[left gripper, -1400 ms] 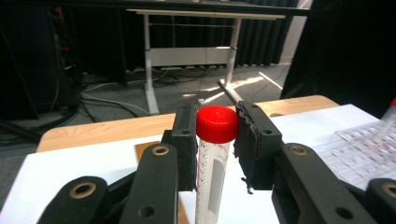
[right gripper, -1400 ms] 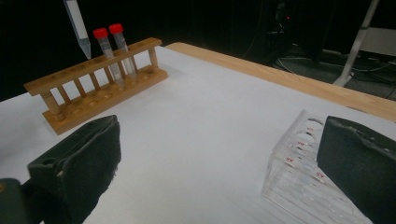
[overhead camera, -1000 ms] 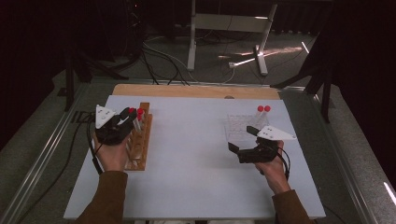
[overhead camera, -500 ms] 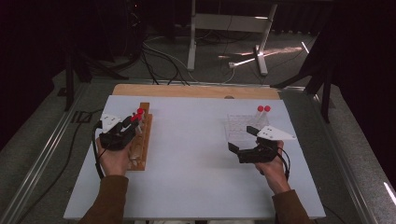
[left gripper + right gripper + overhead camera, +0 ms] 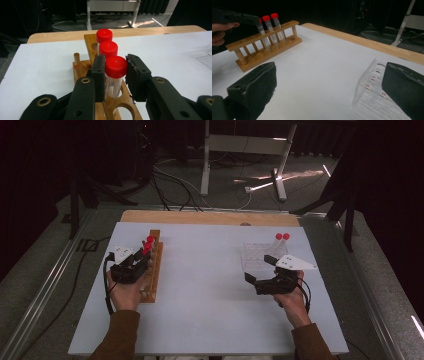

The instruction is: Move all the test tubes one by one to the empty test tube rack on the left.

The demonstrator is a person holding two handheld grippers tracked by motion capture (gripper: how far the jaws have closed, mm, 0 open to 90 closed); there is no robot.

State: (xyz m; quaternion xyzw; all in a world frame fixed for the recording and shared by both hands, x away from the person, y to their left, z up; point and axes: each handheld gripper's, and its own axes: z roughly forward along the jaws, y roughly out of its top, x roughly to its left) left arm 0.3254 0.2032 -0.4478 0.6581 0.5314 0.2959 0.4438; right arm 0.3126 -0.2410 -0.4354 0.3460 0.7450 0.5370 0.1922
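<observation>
We have the left gripper [image 5: 115, 72] clamped on the nearest of 3 red-capped tubes [image 5: 115, 75], seated in the wooden rack [image 5: 152, 270] (upright, for its hole); the right gripper [image 5: 329, 92] waits wide, well apart from that rack.

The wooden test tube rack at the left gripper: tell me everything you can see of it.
The wooden test tube rack is light brown, with two long rails joined by turned dowels and a row of round holes on top. It stands upright on the white table's left side and holds three red-capped tubes; the left gripper clamps the nearest.

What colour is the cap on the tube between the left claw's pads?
Red cap, clearest in the left gripper view.
</observation>
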